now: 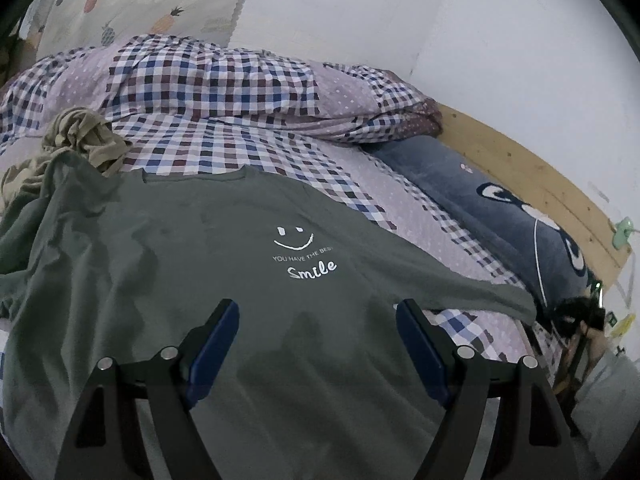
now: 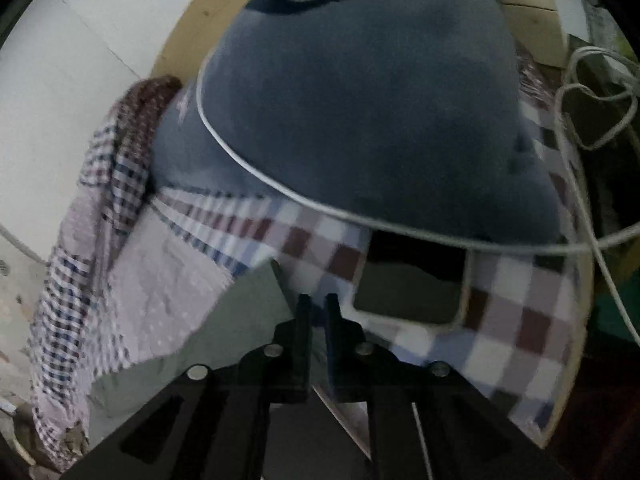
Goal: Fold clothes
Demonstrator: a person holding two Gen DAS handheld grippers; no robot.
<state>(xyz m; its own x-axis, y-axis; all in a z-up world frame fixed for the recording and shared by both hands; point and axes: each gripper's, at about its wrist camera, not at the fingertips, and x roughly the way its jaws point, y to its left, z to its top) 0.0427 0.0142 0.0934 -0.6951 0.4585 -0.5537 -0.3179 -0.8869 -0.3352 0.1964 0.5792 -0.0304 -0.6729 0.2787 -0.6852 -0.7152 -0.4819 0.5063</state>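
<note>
Near you, your left gripper [image 1: 316,320] hangs with its blue pads wide apart, holding nothing. Under it the green T-shirt [image 1: 180,272] lies spread flat on the bed, front up, in the middle of the frame. It looks soft and thin, with a white smiley and "Smile". One sleeve sticks out to the right, so the folding is still to do. Your right gripper [image 2: 316,300] is pinched nearly closed at the sleeve end [image 2: 256,300]; I cannot tell if it grips cloth. Farther off sit a crumpled tan garment [image 1: 80,136], the checked quilt [image 1: 208,84] and a fuzzy blue pillow [image 1: 500,216].

Checked bed [image 1: 224,92], white wall [image 1: 500,32]
</note>
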